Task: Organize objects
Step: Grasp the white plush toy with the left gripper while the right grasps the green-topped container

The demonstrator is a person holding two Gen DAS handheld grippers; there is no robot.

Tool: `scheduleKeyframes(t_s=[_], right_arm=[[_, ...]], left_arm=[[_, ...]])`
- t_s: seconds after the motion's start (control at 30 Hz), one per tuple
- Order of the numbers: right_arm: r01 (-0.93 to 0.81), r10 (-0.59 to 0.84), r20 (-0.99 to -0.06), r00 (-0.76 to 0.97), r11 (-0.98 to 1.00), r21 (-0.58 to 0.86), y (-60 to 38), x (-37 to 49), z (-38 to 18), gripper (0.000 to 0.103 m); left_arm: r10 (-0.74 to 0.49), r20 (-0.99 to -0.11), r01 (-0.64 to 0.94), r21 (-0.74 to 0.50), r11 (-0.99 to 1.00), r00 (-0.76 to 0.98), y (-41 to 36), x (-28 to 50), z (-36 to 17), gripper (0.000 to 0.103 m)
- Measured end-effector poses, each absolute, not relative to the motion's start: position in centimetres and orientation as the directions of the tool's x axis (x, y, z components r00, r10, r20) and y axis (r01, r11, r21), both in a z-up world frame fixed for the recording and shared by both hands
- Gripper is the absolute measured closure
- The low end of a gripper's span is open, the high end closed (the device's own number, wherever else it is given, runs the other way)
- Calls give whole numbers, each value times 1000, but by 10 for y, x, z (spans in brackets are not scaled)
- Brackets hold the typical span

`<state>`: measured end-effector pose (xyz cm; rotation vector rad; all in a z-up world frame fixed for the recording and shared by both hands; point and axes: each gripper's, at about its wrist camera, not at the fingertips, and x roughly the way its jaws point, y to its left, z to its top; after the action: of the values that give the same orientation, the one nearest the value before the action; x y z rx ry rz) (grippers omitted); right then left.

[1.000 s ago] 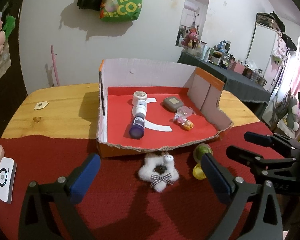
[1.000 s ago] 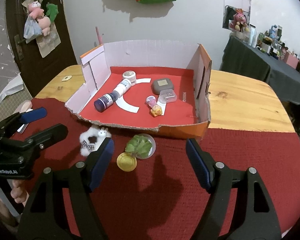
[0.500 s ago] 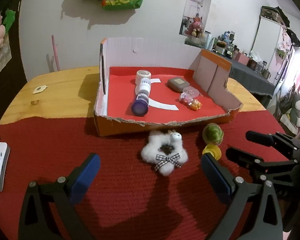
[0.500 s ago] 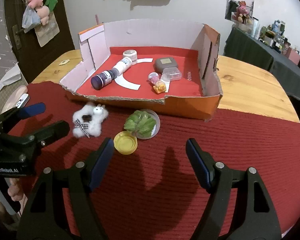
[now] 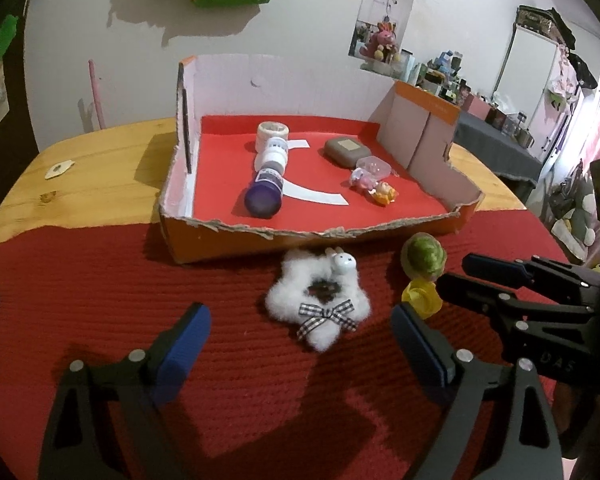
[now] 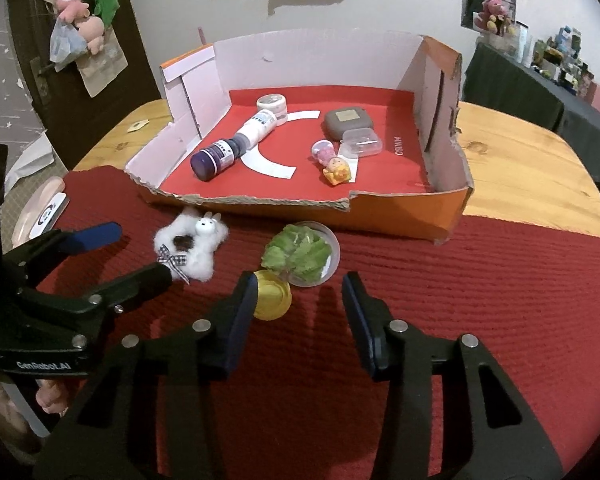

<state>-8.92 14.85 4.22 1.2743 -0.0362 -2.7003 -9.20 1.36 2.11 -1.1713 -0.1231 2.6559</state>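
Observation:
A white fluffy toy with a checked bow (image 5: 320,304) (image 6: 192,246) lies on the red mat in front of the open cardboard box (image 5: 228,240) (image 6: 400,216). My left gripper (image 5: 300,332) is open, just short of the toy. A clear capsule with a green toy (image 6: 304,254) (image 5: 424,258) and its yellow half (image 6: 272,300) (image 5: 420,298) lie to the right. My right gripper (image 6: 300,296) is open, jaws narrowed, just before the capsule. The box holds a purple-capped bottle (image 5: 266,184), a white jar (image 5: 273,133), a grey case (image 5: 344,151) and small figures (image 5: 374,188).
The red mat (image 5: 100,288) covers the near half of a wooden table (image 5: 100,160). A white device (image 6: 48,214) lies at the mat's left edge. A dark table with clutter (image 5: 496,140) stands behind on the right. The box's front wall is low and torn.
Both grippers have moved forward and lower toward the mat. The right gripper's jaws have narrowed and now sit close to the capsule. The toy and capsule have not moved.

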Motion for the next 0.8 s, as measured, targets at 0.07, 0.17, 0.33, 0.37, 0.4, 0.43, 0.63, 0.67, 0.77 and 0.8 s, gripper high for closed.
scheduleKeyframes(t_s=[0.07,0.17,0.33,0.37,0.4,0.43,0.63,0.67,0.77,0.8], right_arm=[[137,-157,-765,-625,-986,91,147,-91,42,61],[144,-168,-765,-622,-985,99,146,-95,42,62],[149,-180,-766,-617,-983,111,146,-102,41,63],[150,-184,-767,-615,-982,115,146,-103,40,63],[152,-189,-767,-613,-981,120,146,-104,40,63],[152,-190,-768,-611,-981,121,145,-106,39,63],[148,-190,-776,-602,-981,125,147,-111,35,64],[147,-189,-777,-601,-981,125,147,-111,35,64],[143,-186,-780,-598,-982,125,149,-113,33,64],[141,-184,-780,-598,-982,123,149,-114,32,67]], left_arm=[[246,-719,-181,-167,-969,-650,15,-94,20,10],[245,-723,-185,-164,-969,-646,17,-98,19,10],[244,-733,-192,-157,-969,-635,20,-103,18,11],[244,-735,-194,-156,-969,-632,21,-104,18,14],[243,-739,-195,-153,-969,-628,21,-106,18,15],[242,-745,-196,-151,-969,-622,22,-108,16,16],[259,-763,-201,-170,-965,-593,22,-115,10,18],[261,-764,-203,-172,-964,-590,23,-116,9,19],[256,-767,-208,-163,-965,-588,24,-117,9,19],[251,-769,-208,-157,-966,-588,25,-118,9,20]])
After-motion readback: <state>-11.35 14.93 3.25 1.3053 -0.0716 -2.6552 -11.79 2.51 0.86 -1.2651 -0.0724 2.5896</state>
